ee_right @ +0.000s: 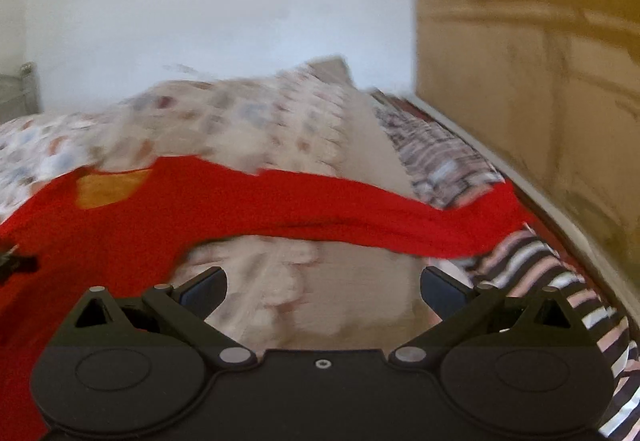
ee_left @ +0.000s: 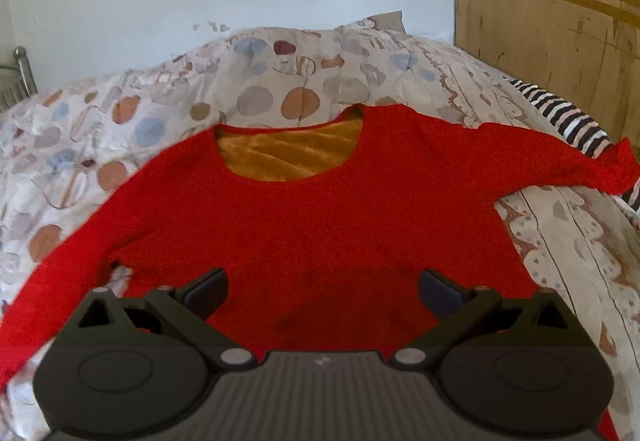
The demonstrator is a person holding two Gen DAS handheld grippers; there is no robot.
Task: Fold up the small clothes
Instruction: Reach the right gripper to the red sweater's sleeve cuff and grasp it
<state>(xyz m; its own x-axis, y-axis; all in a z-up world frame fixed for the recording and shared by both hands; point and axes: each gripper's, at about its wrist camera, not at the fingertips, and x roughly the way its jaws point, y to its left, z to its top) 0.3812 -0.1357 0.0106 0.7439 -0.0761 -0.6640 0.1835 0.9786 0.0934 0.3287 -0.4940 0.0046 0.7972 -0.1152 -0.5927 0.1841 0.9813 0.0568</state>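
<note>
Both grippers, left (ee_left: 322,291) & right (ee_right: 324,291), gape wide, empty. Red sweater (ee_left: 320,209) lies flat, unfolded. Next, I'd say: grab sleeve (ee_right: 400,217) at 2 o'clock, fold inward

Right wrist view smeared by motion blur: pattern of pale patterned bedspread (ee_right: 248,129) unreadable, black-and-white striped garment (ee_right: 532,269) soft-edged, wooden headboard panel (ee_right: 520,61) streaked. Small dark object at left edge (ee_right: 16,263) cut off, cannot identify. Red long-sleeved knit sweater (ee_left: 320,209): hem hidden behind body of left tool (ee_left: 322,291); left sleeve runs out of frame at lower left in left wrist view. Striped garment partly covered by red sleeve end (ee_left: 616,169), cut by right edge. Metal bedpost (ee_left: 18,75) cropped at left edge.
</note>
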